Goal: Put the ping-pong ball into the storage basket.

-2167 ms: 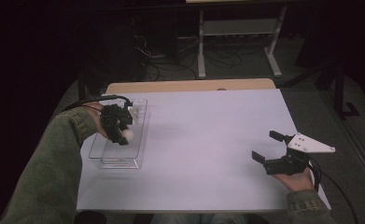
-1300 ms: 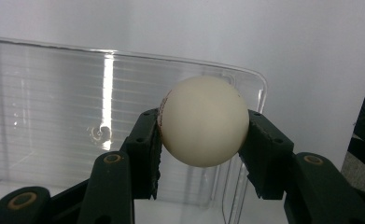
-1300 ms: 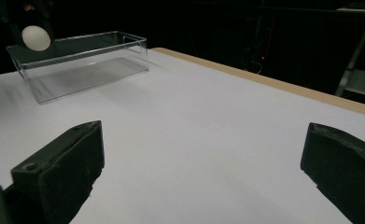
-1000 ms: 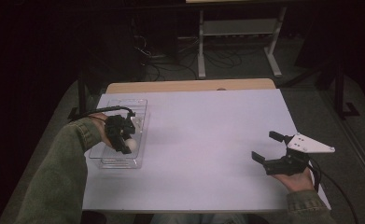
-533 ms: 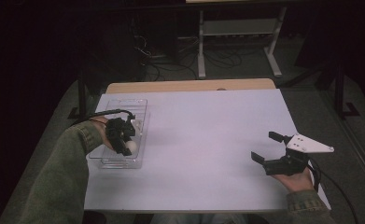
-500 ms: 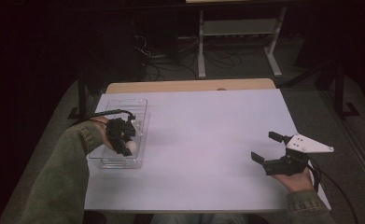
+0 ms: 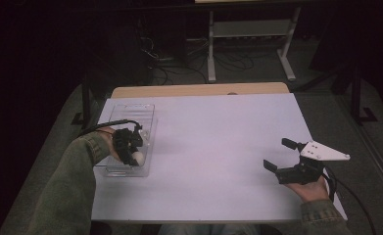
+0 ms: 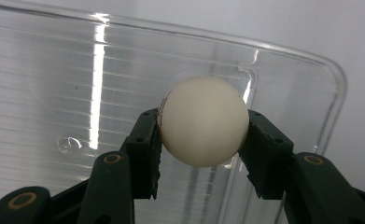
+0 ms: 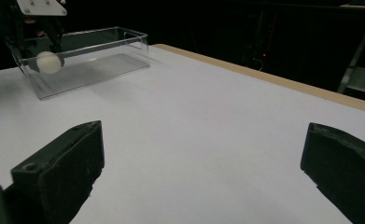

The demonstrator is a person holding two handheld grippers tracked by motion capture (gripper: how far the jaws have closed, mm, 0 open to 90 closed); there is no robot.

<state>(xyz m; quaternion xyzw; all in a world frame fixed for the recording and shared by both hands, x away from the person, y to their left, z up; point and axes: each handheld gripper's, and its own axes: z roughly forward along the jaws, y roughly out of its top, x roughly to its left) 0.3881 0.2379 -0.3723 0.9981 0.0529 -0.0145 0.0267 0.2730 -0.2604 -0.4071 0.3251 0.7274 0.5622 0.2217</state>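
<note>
My left gripper [image 8: 203, 140] is clamped on a small, smooth, off-white ball [image 8: 202, 121], one black serrated pad on each side of its widest part. I hold it inside the clear, ribbed rectangular plastic bin [image 7: 145, 110] that stands lengthwise along the left edge of the white table [image 7: 218, 142], the ball over the bin's near end, close to the corner nearest me. In the right gripper view the ball [image 9: 48, 62] hangs low behind the bin's transparent wall; whether it touches the floor of the bin I cannot tell.

I judge the ball to be very light, hollow and stiff, with a slick, hard shell. A round thing like this can squirt out if the pads sit off its middle, so the grip belongs across the equator, as it is now, with only modest pressure: a thin shell may dent if squeezed hard. Let go from any height, it would likely bounce and roll along the ribbed floor, so a low release seems wise.

My right gripper [image 7: 283, 155] rests near the table's right edge, toward the near right corner, jaws wide apart and holding nothing.
</note>
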